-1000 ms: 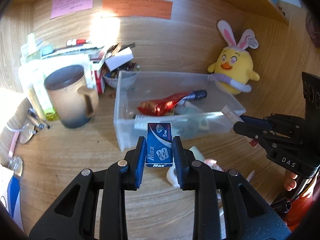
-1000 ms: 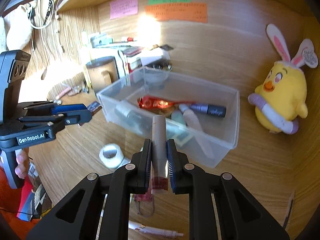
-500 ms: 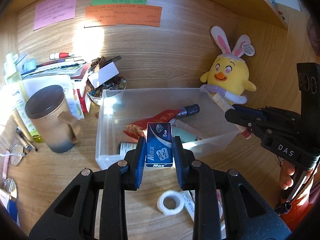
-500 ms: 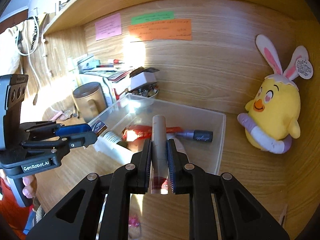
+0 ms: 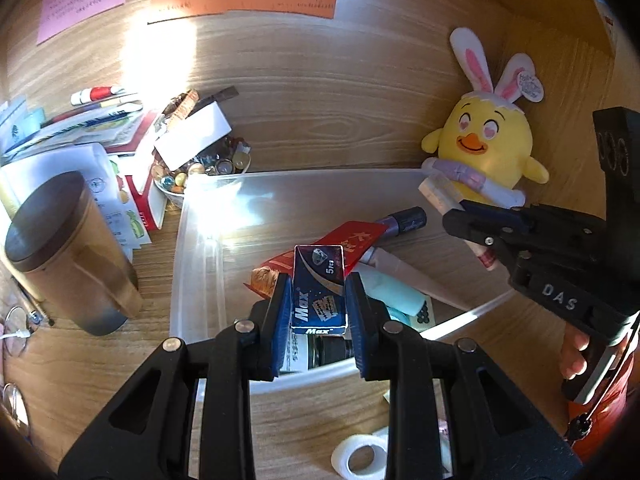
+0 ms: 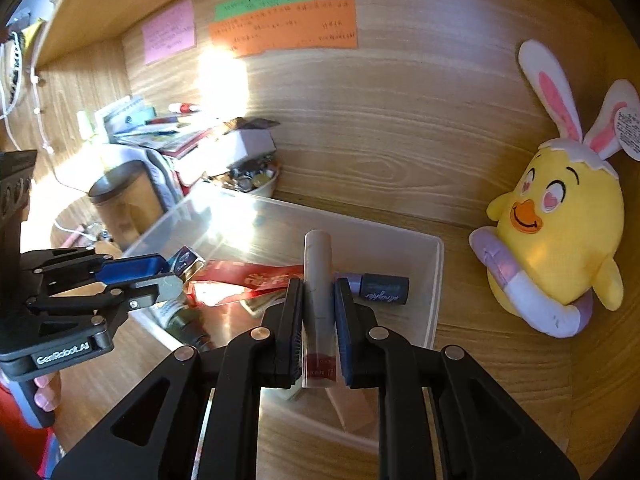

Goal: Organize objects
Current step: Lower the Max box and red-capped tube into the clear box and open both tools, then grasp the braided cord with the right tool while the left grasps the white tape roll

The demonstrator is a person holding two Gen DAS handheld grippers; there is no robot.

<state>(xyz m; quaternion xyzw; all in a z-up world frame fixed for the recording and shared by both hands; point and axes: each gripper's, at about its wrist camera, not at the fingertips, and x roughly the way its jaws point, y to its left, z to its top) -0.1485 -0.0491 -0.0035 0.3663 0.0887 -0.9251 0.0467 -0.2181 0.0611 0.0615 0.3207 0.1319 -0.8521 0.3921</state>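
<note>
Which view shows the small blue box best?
The left wrist view: the blue box sits centred between that gripper's pads, label readable. The right wrist view shows only one end of it, poking out of the left gripper at the frame's left.

blue box (image 5: 319,292) read "max" and "5 pcs"; right gripper (image 5: 452,208) body "das"; left gripper (image 6: 168,274) body "genrobot.ai".

Clear glossy plastic bin (image 5: 208,240), matt wood-grain desk (image 5: 100,360), plush chick (image 5: 486,152)
</note>
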